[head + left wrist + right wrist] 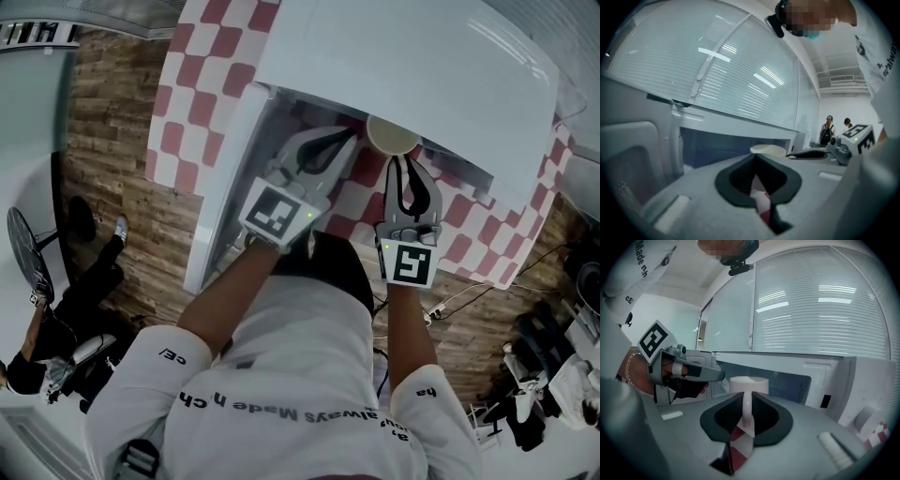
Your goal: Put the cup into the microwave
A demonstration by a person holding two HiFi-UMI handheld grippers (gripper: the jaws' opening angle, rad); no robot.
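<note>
A white cup (392, 134) hangs in front of the open mouth of the white microwave (412, 56). My right gripper (399, 161) is shut on the cup's handle. In the right gripper view the cup (748, 384) stands upright just beyond the jaws, its handle (746, 401) pinched between them, with the dark cavity (792, 380) behind. My left gripper (347, 139) is shut and holds nothing, just left of the cup and level with it. From the left gripper view I see the cup's rim (768, 150), the right gripper's finger (808, 153) and the cavity (717, 145).
The microwave door (220, 206) stands swung open at the left, close beside my left gripper. A control panel with a knob (867, 417) sits right of the cavity. The microwave rests on a red-and-white checked cloth (202, 84). People stand in the background (829, 130).
</note>
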